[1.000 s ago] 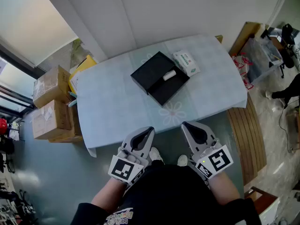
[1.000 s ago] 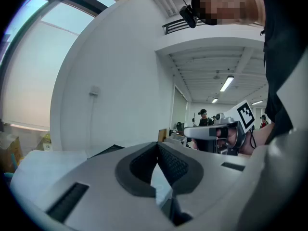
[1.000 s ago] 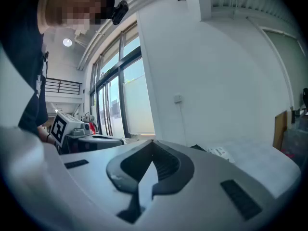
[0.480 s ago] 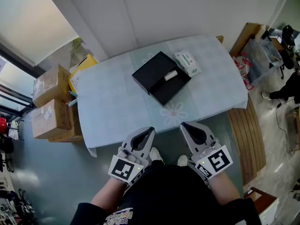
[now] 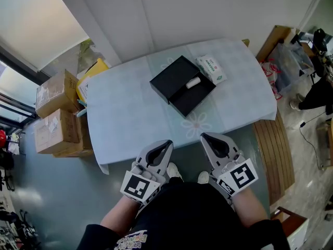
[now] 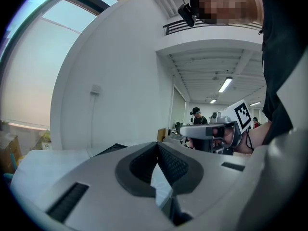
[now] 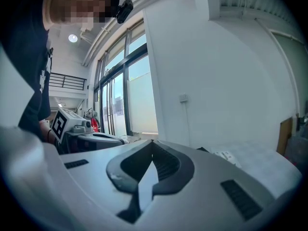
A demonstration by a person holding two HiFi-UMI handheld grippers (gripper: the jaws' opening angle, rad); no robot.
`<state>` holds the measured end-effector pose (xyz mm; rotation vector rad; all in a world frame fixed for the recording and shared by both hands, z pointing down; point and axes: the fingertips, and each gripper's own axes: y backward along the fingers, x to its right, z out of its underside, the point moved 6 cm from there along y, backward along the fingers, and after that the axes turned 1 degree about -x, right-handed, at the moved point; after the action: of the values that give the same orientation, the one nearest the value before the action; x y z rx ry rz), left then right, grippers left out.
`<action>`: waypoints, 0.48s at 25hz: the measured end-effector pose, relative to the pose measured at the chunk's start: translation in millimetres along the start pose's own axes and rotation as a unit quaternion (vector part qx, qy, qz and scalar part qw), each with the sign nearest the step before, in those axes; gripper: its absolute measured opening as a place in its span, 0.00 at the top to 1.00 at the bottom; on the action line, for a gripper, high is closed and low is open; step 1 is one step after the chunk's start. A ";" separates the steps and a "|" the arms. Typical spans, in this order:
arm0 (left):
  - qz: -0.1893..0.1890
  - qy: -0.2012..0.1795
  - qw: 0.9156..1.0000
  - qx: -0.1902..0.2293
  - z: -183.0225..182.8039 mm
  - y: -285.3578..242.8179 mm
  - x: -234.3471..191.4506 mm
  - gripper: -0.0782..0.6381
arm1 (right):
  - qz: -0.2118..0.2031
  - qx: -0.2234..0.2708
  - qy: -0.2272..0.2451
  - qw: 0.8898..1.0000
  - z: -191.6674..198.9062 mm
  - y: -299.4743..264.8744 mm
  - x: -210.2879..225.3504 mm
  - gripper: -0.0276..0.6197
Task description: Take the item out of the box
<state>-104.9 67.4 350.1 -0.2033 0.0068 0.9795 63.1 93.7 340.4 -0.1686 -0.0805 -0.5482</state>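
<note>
Your head camera shows the whole table (image 5: pixel 125 119) with its pale blue cloth. The black box (image 5: pixel 169 79) lies open on the far side of the table, a bit to the right. The small white item (image 5: pixel 193 82) lies inside the box, toward its right side. A white and green packet (image 5: pixel 212 69) lies just beside the box, on its right. Brown cardboard boxes (image 5: pixel 54 113) stand on the floor to the left of the table. Your left claw (image 5: pixel 167 142) and your right claw (image 5: pixel 204 136) are side by side at the near edge of the table, close to your body and well apart from the box. The two claw cameras do not show the white item at all. The left gripper view only catches a dark edge of the box far off, with your right claw next to it and a person (image 6: pixel 196 114) far back in the room. The right gripper view shows the packet, tall windows (image 7: pixel 134 90) on the left and your left claw. In both views the claw tips are pressed together. Nothing is between them, so both claws hold nothing.
</note>
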 end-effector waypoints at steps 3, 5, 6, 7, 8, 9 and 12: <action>0.002 0.000 1.000 -0.001 2.2 3.2 -8.4 0.89 | 0.002 -0.001 0.002 1.000 1.1 -8.9 -1.8 0.94; 0.002 0.001 1.000 -0.003 4.0 5.9 -15.5 0.89 | 0.003 -0.002 0.003 1.000 2.2 -15.8 -3.7 0.94; 0.002 0.002 1.000 -0.004 5.1 7.3 -19.3 0.89 | 0.003 -0.002 0.004 1.000 2.7 -19.6 -4.8 0.94; 0.003 0.002 1.000 -0.005 6.1 8.9 -23.1 0.89 | 0.004 -0.002 0.004 1.000 3.1 -23.6 -5.9 0.94; 0.004 0.002 1.000 -0.005 6.9 10.5 -26.8 0.89 | 0.005 -0.003 0.005 1.000 3.5 -27.5 -7.0 0.94; 0.005 0.003 1.000 -0.006 7.5 12.3 -30.5 0.89 | 0.006 -0.003 0.005 1.000 3.6 -31.3 -8.2 0.94; 0.009 0.004 1.000 -0.006 8.8 18.1 -41.1 0.89 | 0.010 -0.004 0.006 1.000 3.0 -42.1 -12.6 0.94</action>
<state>-143.6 44.8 359.7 -0.2176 0.0098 0.9961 30.2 65.4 347.6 -0.1729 -0.0644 -0.5296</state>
